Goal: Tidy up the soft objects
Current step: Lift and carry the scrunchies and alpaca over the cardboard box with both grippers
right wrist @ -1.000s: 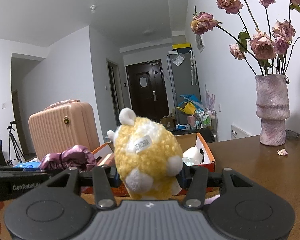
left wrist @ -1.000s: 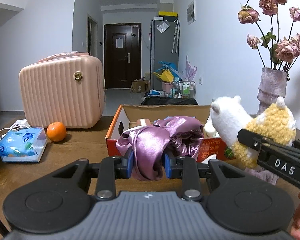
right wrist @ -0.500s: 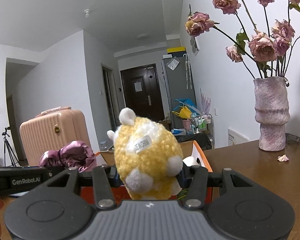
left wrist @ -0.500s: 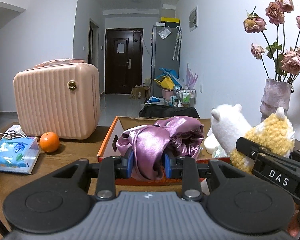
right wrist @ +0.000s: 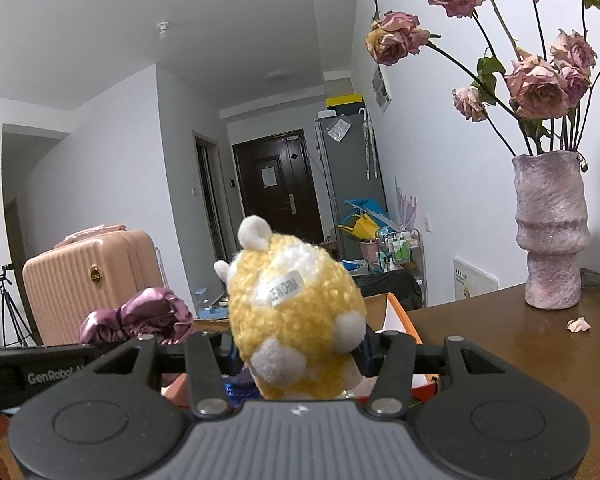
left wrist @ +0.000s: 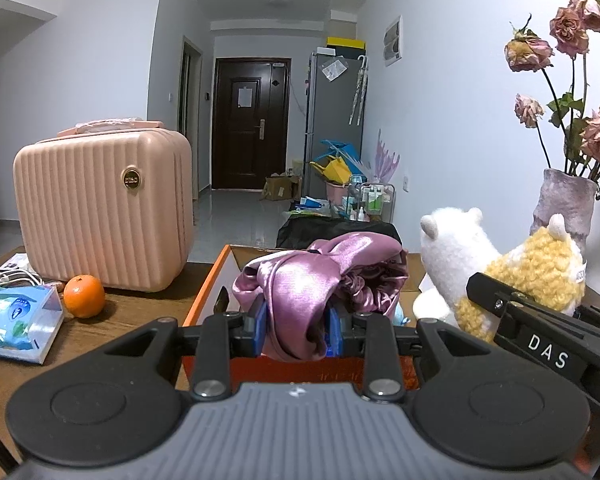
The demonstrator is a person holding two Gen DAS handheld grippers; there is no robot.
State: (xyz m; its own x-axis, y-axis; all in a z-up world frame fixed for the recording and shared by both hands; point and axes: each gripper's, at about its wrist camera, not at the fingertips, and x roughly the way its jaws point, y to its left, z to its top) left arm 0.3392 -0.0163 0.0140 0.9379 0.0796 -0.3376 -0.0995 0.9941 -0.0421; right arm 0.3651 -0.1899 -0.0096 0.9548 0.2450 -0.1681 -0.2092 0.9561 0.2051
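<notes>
Up front in the left wrist view, the left tool [left wrist: 296, 326] is clamped narrow on a purple satin cloth [left wrist: 320, 280], its blue pads pressing the fabric from both sides, and the bundle hangs over an orange-sided box [left wrist: 204, 304] on the bench [left wrist: 100, 332]. Toward the bench's left edge lie a tissue pack [left wrist: 16, 320] and an orange [left wrist: 84, 295], with a pink case [left wrist: 100, 208] standing behind them. At the right, the right tool's arm crosses the frame, carrying a plush [left wrist: 532, 272] that is yellow and white, and a vase [left wrist: 564, 204] of dried roses stands behind it. Next, in the right wrist view, the right tool [right wrist: 296, 354] grips that plush [right wrist: 296, 312] about its lower body, jaws part-way apart around it, a white tag showing on its back. The cloth [right wrist: 140, 316] shows at the left above the left tool's arm, the case [right wrist: 88, 280] beyond it. The vase [right wrist: 552, 236] stands near the bench's [right wrist: 500, 352] far right edge, one fallen petal [right wrist: 579, 324] just beside it.
</notes>
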